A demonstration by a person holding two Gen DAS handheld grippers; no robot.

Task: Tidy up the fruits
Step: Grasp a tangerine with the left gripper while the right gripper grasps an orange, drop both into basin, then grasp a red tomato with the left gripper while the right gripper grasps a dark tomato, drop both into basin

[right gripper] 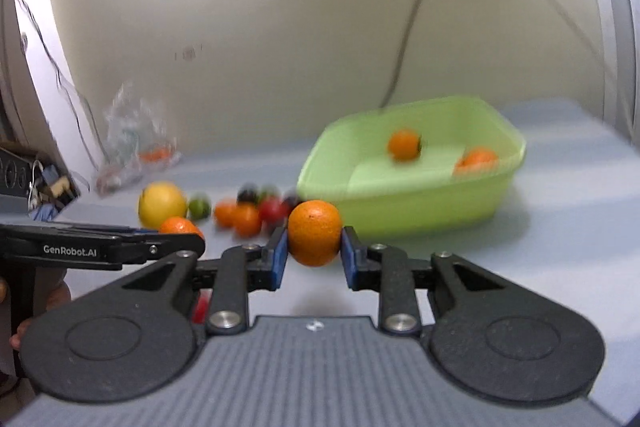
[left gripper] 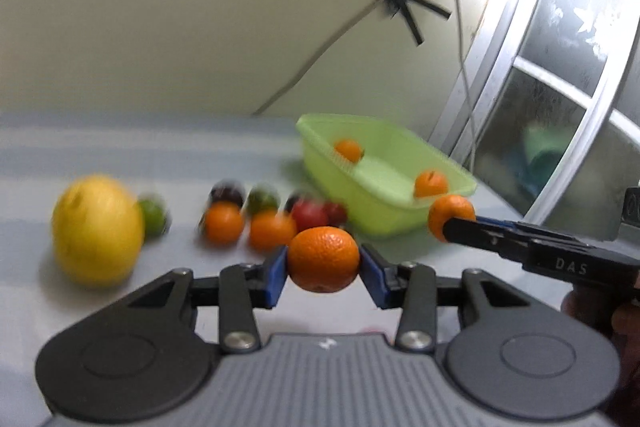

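Note:
My left gripper (left gripper: 323,269) is shut on an orange (left gripper: 323,259), held above the table. My right gripper (right gripper: 314,249) is shut on another orange (right gripper: 315,233); it also shows in the left wrist view (left gripper: 450,217) near the green basket's front corner. The light green basket (left gripper: 376,215) holds two oranges (left gripper: 349,149) (left gripper: 430,183); it shows in the right wrist view too (right gripper: 420,207). On the table lie a large yellow fruit (left gripper: 98,229), a green fruit (left gripper: 154,215), two oranges (left gripper: 224,223), red fruits (left gripper: 310,215) and dark ones (left gripper: 228,191).
A clear plastic bag (right gripper: 134,147) lies at the far left of the table by the wall. A cable (left gripper: 320,55) runs down the wall to the table. A window frame (left gripper: 560,107) stands to the right of the basket.

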